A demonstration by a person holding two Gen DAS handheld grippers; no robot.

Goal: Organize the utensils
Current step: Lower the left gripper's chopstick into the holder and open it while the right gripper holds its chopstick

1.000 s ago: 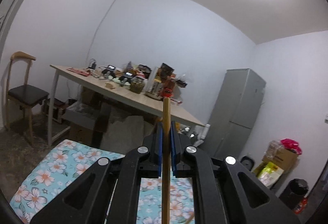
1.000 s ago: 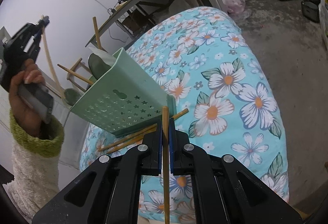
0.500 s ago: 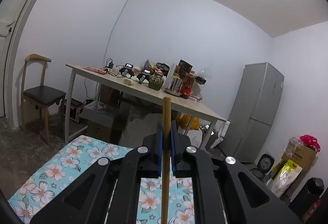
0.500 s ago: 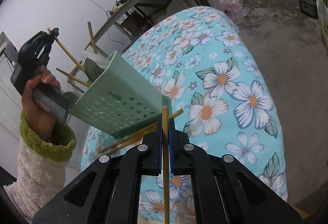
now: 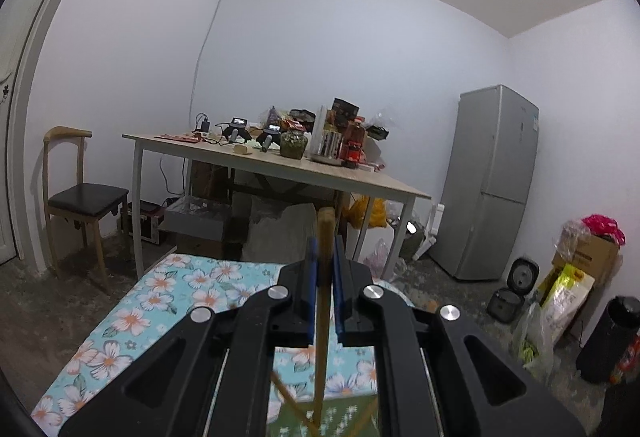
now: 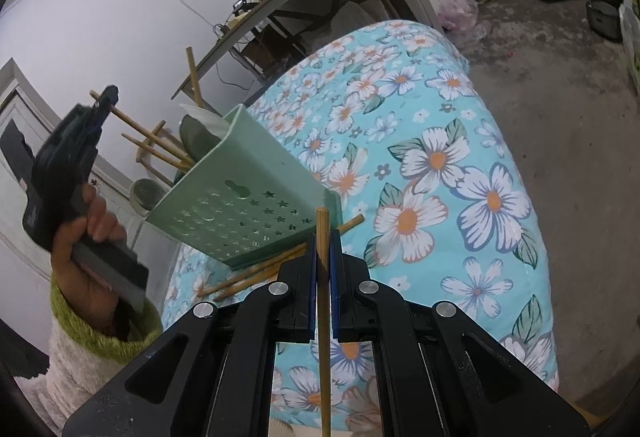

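A: Chopsticks first. One wooden chopstick [image 6: 322,301] is clamped between the blue pads of the right gripper [image 6: 323,237], its long axis running straight along the fingers, blunt tip poking just past them toward the green utensil holder [image 6: 244,209].

B: And the other hand?

A: The left gripper [image 5: 325,249] is clenched on its own chopstick [image 5: 322,317] the same way, lengthwise between the pads, tip pointing out toward the cluttered table [image 5: 280,165] across the room.

B: What does each camera give that the other lacks?

A: The right wrist view shows the holder whole: it stands tilted on the floral cloth [image 6: 460,165], perforated wall facing the camera, with several chopsticks [image 6: 160,145] and a dark spoon [image 6: 192,137] sticking out of its open top. More loose chopsticks [image 6: 256,273] lie on the cloth beneath its lower edge. It also shows the person's left hand [image 6: 86,237], green-cuffed sleeve [image 6: 100,349] and all, holding the left gripper up beside the holder's mouth, its chopstick slanting down toward the opening.

B: The left wrist view?

A: Mostly the room: a chair [image 5: 80,197], a grey fridge [image 5: 492,181], bags by the wall. Only a sliver of green and some chopstick ends show at the bottom edge, beneath the fingers.
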